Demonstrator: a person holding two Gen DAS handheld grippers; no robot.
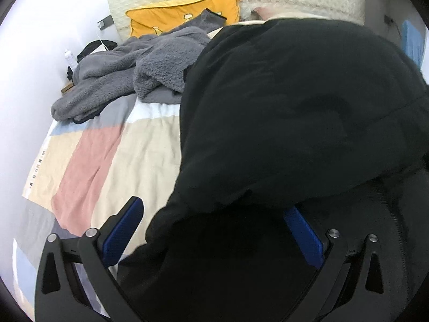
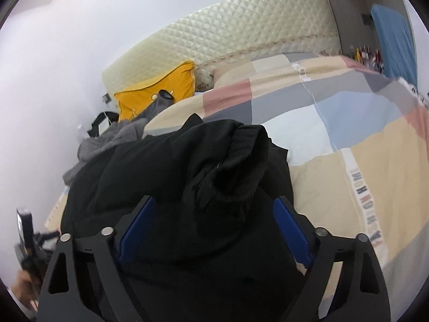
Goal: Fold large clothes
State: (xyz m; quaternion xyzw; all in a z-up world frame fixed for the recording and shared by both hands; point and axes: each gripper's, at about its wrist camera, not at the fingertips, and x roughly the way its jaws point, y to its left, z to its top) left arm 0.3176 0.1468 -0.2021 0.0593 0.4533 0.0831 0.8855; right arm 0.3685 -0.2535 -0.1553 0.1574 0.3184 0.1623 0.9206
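Black garment point(image 1: 281, 123), grey fleece point(image 1: 128, 77), yellow pillow point(image 1: 174, 17), pastel-check bedcover point(image 1: 88, 161).

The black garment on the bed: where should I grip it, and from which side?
Grip the raised bunched fold of the black garment, coming from its near side: it stands proud of the patchwork bedcover and lies straight ahead, between the right hand-held gripper pads.

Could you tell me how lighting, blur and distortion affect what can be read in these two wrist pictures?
Left wrist view: the black garment is almost featureless dark, the wall washes out white, and the bed cover curves with the fisheye. Right wrist view: the headboard bows strongly, the lettering strip at the cover's edge is soft, and the black folds are barely readable.
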